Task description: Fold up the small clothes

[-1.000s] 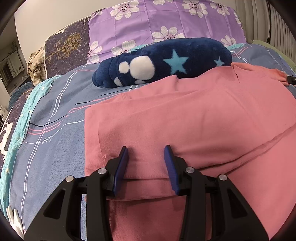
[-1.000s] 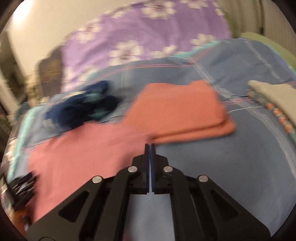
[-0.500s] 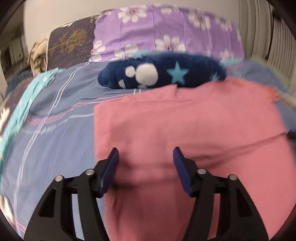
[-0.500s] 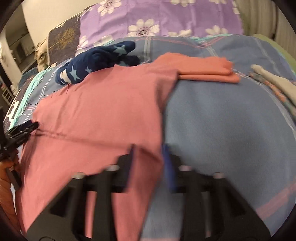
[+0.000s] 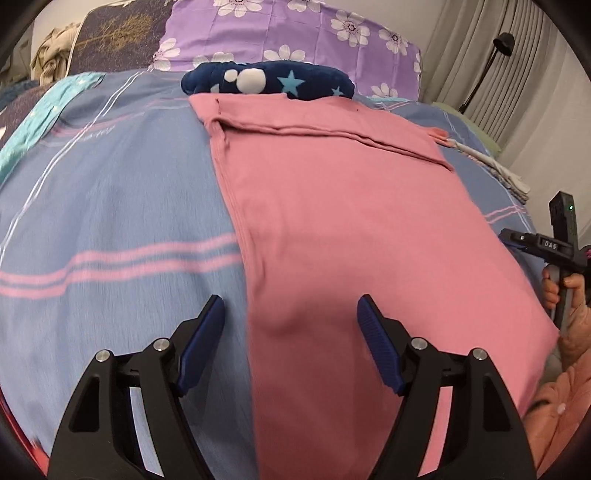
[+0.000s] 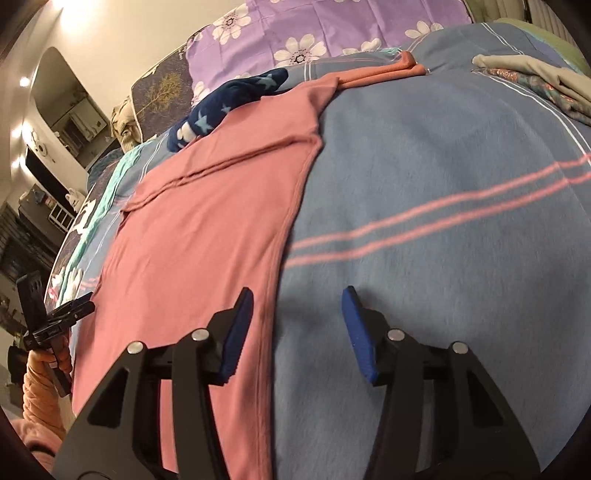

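the pink garment (image 5: pixel 332 206) lies spread flat on the blue striped bedspread (image 5: pixel 110 206), running away from both tongs toward the far end of the bed, with a folded-over band across its far part. the left tongs (image 5: pixel 291 332) are released and their jaws are opening; the garment's left edge lies in the gap between them, with no pad pressing on it. the right tongs (image 6: pixel 297 325) stand apart too, their jaws closing slightly, with the garment's right edge between them and the left pad over the pink cloth, the right pad over bare bedspread; nothing is gripped. beyond the garment's far edge sits a navy star-print fleece (image 5: pixel 269 81), touching it, and behind that a purple flowered pillow (image 5: pixel 295 33). ahead and right of the right tongs lie a folded orange cloth (image 6: pixel 384 72) and, farther right, a grey folded pile (image 6: pixel 535 77).
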Action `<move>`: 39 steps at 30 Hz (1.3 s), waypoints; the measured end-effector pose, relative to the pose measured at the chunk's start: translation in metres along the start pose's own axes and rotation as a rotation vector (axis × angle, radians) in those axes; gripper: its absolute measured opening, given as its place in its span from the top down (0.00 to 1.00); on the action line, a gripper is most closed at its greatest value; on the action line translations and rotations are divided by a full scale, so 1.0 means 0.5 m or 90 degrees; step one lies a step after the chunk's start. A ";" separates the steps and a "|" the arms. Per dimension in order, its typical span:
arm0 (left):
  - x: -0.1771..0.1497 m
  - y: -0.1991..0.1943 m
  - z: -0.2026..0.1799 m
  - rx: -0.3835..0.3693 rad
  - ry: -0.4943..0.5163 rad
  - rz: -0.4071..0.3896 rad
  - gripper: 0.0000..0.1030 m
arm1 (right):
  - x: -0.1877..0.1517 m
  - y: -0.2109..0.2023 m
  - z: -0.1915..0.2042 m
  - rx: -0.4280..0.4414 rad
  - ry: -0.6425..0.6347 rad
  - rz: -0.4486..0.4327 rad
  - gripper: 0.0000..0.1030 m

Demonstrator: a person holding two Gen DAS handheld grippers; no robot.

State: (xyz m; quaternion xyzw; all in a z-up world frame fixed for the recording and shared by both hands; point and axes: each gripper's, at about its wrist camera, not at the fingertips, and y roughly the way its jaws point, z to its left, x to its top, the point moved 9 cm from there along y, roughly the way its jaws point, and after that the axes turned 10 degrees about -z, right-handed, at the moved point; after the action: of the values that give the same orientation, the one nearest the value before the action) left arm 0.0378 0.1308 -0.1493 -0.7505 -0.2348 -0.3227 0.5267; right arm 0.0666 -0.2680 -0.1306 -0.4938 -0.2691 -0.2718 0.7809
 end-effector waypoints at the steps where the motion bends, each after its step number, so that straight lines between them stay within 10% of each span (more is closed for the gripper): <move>1: -0.008 -0.008 0.000 -0.002 -0.005 0.000 0.28 | -0.010 -0.007 0.004 0.003 -0.005 -0.001 0.43; 5: -0.053 -0.051 -0.021 -0.013 -0.011 -0.002 0.28 | -0.058 -0.054 0.022 0.022 -0.035 0.006 0.21; 10: -0.102 -0.100 -0.044 -0.034 -0.001 0.003 0.28 | -0.115 -0.124 0.019 0.057 -0.022 0.028 0.21; 18: -0.155 -0.161 -0.065 -0.074 -0.007 0.015 0.68 | -0.182 -0.194 0.019 0.147 0.040 0.086 0.55; 28: -0.139 -0.131 -0.062 -0.079 -0.012 0.018 0.62 | -0.171 -0.156 0.075 0.215 0.029 0.098 0.46; 31: -0.124 -0.123 -0.048 -0.080 -0.047 0.001 0.95 | -0.163 -0.134 0.075 0.226 0.070 0.094 0.85; 39: 0.035 -0.237 -0.114 -0.166 -0.082 -0.163 0.96 | -0.015 -0.261 0.115 0.315 0.092 -0.081 0.94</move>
State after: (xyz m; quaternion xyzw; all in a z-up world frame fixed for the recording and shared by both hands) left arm -0.0458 0.1169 -0.0470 -0.7955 -0.3176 -0.3660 0.3638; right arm -0.0377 -0.2619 -0.0331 -0.2495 -0.3011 -0.2808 0.8765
